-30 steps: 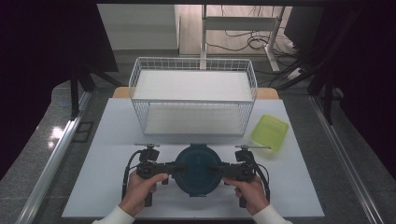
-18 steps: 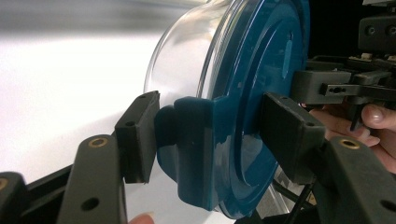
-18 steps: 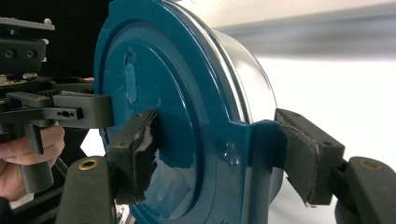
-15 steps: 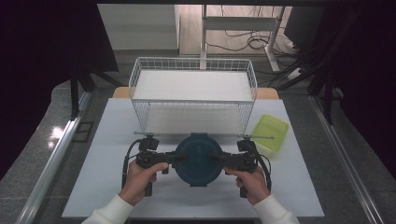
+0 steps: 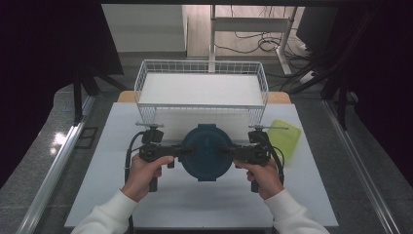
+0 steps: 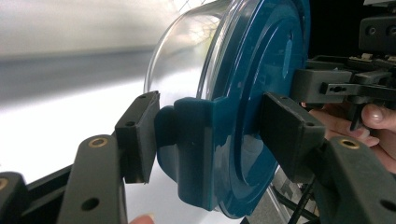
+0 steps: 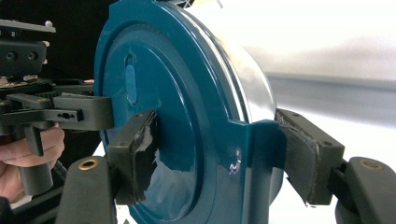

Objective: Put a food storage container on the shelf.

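— Container [image 5: 206, 152] position?
— Round, teal lid on a clear bowl; hung between the two grippers over the white table [image 5: 97, 195], just in front of the wire basket [image 5: 202, 90].
— Left gripper [image 5: 182, 152]?
— Clamped on the lid's left latch tab [image 6: 187, 154]: one pad against the tab's outer face, the other pressed on the lid top.
— Right gripper [image 5: 229, 153]?
— Same on the opposite latch [image 7: 261, 154]: jaws clenched across the rim, one pad on the lid's face, one behind the tab.
— Anything else noted?
— Yellow-green cloth [image 5: 285, 139] lay on the table just right of the right hand [image 5: 263, 178], apart from the container.
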The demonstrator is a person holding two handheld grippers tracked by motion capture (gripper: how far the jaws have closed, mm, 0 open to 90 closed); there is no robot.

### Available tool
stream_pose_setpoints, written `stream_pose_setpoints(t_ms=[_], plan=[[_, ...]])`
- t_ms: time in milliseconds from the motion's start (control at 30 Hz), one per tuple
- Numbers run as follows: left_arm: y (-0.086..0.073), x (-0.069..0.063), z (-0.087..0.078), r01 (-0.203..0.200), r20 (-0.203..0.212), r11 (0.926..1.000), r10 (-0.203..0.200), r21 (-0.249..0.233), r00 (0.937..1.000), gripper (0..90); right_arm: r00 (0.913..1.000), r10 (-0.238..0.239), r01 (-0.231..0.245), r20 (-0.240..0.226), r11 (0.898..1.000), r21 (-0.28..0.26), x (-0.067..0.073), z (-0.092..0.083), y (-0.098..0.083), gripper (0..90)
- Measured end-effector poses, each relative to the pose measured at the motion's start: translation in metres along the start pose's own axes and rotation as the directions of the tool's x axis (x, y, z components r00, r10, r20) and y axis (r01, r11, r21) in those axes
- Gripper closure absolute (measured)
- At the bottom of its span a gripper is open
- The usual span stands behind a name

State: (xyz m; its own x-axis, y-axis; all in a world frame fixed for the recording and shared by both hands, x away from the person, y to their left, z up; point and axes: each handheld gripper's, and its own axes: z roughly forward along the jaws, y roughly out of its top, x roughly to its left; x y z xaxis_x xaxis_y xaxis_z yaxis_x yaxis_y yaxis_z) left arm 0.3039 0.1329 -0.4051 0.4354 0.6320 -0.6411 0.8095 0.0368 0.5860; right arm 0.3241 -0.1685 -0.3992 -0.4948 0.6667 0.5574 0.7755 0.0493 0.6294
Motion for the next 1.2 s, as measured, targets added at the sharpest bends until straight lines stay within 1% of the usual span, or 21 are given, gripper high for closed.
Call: stream_pose_setpoints(t_ms=[133, 267, 433, 500, 700, 833, 867, 1033, 1200], plan=[[0.011, -0.005, -0.005, -0.015, 0.000, 0.9998, 0.015, -0.011, 0.9999, 39.7, 1.0000, -0.008, 0.008, -0.002, 1.000, -0.014, 0.005, -0.004, 0.011, 32.1], [0.023, -0.010, -0.011, -0.029, -0.002, 0.9992, 0.029, -0.028, 0.9996, 39.7, 0.9996, -0.027, 0.026, -0.001, 0.999, -0.033, 0.011, -0.008, 0.025, 32.1], [0.036, -0.015, -0.016, -0.047, -0.011, 0.9979, 0.046, -0.044, 0.9989, 39.7, 0.9994, -0.033, 0.033, -0.010, 0.998, -0.045, 0.015, -0.010, 0.037, 32.1], [0.040, -0.016, -0.018, -0.048, -0.010, 0.9976, 0.048, -0.049, 0.9988, 39.7, 0.9993, -0.035, 0.035, -0.011, 0.998, -0.048, 0.017, -0.010, 0.043, 32.1], [0.051, -0.019, -0.023, -0.056, -0.014, 0.9964, 0.056, -0.063, 0.9984, 39.9, 0.9989, -0.043, 0.042, -0.017, 0.998, -0.056, 0.021, -0.012, 0.055, 32.1], [0.059, -0.022, -0.026, -0.070, -0.018, 0.9957, 0.069, -0.060, 0.9975, 39.9, 0.9988, -0.046, 0.045, -0.018, 0.997, -0.066, 0.023, -0.013, 0.061, 32.1], [0.062, -0.022, -0.027, -0.079, -0.019, 0.9953, 0.078, -0.057, 0.9968, 39.9, 0.9987, -0.047, 0.045, -0.019, 0.997, -0.069, 0.023, -0.014, 0.063, 32.1], [0.072, -0.027, -0.031, -0.093, -0.021, 0.9933, 0.092, -0.068, 0.9955, 40.0, 0.9984, -0.051, 0.048, -0.025, 0.995, -0.083, 0.026, -0.018, 0.073, 32.3], [0.085, -0.031, -0.037, -0.109, -0.019, 0.9908, 0.108, -0.081, 0.9940, 40.2, 0.9977, -0.059, 0.056, -0.031, 0.994, -0.096, 0.031, -0.021, 0.084, 32.8]])
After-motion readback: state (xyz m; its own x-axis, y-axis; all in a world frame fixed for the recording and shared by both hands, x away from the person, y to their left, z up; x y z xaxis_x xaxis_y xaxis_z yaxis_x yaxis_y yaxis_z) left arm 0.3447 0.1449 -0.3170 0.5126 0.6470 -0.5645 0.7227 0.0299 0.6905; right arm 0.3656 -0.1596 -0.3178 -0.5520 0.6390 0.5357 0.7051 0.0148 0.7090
